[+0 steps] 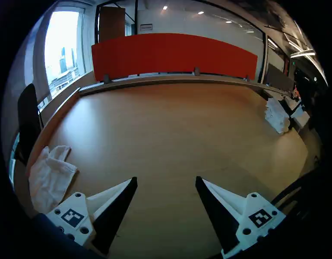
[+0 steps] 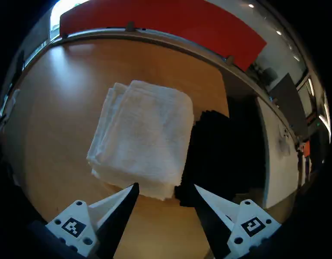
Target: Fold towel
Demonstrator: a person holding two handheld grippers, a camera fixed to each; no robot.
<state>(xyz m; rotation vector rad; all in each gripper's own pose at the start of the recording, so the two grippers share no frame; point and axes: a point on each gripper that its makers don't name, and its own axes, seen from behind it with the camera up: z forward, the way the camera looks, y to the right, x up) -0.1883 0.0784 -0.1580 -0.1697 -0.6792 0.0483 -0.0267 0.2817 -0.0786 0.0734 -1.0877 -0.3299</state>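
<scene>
Left gripper view: the left gripper [image 1: 166,178] hangs over the near part of the wooden worktop [image 1: 166,129]. Its fingers [image 1: 117,206] are spread wide and grasp nothing; bare wood shows between them. A loose towel [image 1: 50,176], white and rumpled, lies at the worktop's left edge, just beyond the left finger. A stack [image 1: 277,115] of folded white towels sits well apart from it, at the far right edge. A red panel [image 1: 174,54] stands along the back edge. A dark chair [image 1: 27,118] is beyond the left edge, with a window [image 1: 62,47] behind it.

Right gripper view: the right gripper [image 2: 165,185] is above the stack [image 2: 142,134], looking down on it. Its fingers [image 2: 118,211] are released and parted, with the tips at the stack's near edge. Whether they touch the cloth cannot be told. The stack is folded square, its layers showing along the left and near sides. A black pile [image 2: 213,146] lies against its right side, by the worktop's [image 2: 58,112] right edge. The red panel [image 2: 166,21] runs along the back edge here too.
</scene>
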